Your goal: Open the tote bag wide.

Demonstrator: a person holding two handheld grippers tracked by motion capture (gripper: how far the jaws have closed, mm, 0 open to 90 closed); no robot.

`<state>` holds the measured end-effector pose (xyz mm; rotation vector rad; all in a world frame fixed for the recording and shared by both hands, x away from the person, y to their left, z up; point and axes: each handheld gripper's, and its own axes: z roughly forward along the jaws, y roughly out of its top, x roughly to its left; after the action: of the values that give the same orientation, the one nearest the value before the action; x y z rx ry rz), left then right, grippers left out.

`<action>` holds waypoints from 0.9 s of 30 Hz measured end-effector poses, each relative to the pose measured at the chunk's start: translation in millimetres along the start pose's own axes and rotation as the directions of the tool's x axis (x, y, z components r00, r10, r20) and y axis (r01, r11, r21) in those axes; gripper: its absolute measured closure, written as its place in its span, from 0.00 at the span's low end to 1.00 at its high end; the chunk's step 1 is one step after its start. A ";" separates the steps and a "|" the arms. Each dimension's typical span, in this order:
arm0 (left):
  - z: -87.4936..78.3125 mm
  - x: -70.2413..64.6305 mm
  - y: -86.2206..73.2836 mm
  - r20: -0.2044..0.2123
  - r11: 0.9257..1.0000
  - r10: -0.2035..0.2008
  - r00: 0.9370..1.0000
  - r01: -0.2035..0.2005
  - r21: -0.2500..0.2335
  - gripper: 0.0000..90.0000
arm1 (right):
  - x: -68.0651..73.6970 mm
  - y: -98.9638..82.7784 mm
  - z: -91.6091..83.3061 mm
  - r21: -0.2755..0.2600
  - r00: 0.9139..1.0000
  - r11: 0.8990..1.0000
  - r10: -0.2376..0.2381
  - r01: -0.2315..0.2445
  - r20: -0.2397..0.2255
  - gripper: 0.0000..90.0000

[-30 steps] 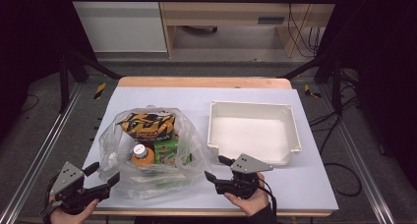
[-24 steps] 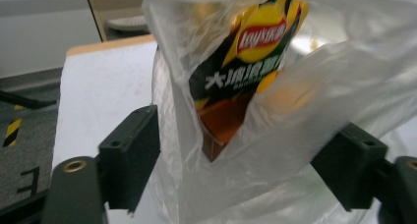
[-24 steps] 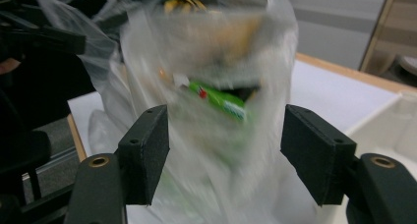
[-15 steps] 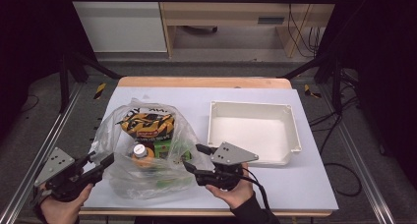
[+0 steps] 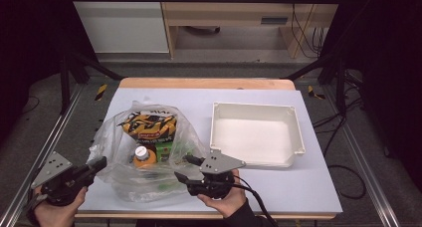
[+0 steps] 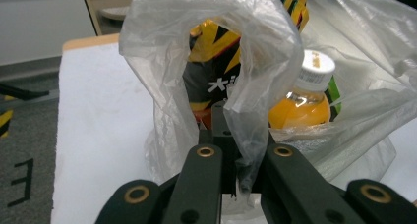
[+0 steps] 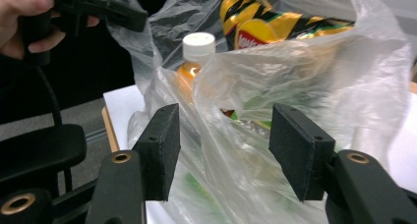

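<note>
A clear plastic bag [image 5: 119,179] stands on the white table and holds a yellow-and-black snack pack [image 5: 148,125], an orange bottle [image 5: 144,156] with a white cap and something green. My left gripper [image 5: 99,163] is shut on the bag's left handle loop [image 6: 162,52], the film pinched between its jaws [image 6: 231,130]. At the bag's right side my right gripper [image 5: 185,168] is open. Its jaws have just been closing, with loose bag film [image 7: 305,71] between the pads [image 7: 160,150], which do not press on it. The bottle [image 7: 196,52] shows behind that film.
A white, empty tray [image 5: 298,132] sits to the right of the bag. The table's front edge runs just under both hands. The other hand [image 7: 19,17] with its gripper appears at the top left of the right gripper view.
The left jaws have shut on the bag's handle and lifted it a little. The right gripper has moved left from beside the tray up to the bag, and its jaws stand narrower.
</note>
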<state>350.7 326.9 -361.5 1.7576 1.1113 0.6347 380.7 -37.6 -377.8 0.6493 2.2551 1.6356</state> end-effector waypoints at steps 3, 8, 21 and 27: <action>1.9 0.8 -2.4 0.008 1.000 -0.007 1.000 0.007 0.008 0.98 | 2.0 -3.2 5.7 0.027 1.000 1.000 -0.016 0.016 0.005 0.57; 6.4 2.8 -13.9 0.016 0.999 -0.014 1.000 0.013 0.043 0.98 | -2.2 -10.9 11.7 0.074 0.999 0.997 -0.029 0.027 0.029 0.86; 44.3 7.0 -60.0 0.024 0.971 -0.061 0.998 0.054 0.235 0.98 | -30.3 -53.1 5.9 0.171 0.988 0.981 0.066 -0.090 0.140 1.00; 59.1 8.2 -68.9 0.013 0.955 -0.059 0.998 0.052 0.292 0.98 | -40.1 -76.1 20.0 0.231 0.980 0.962 0.106 -0.144 0.169 1.00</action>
<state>373.1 319.6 -449.5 1.9692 1.2867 0.4318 410.0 -61.3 -457.6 0.9626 2.3595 1.3178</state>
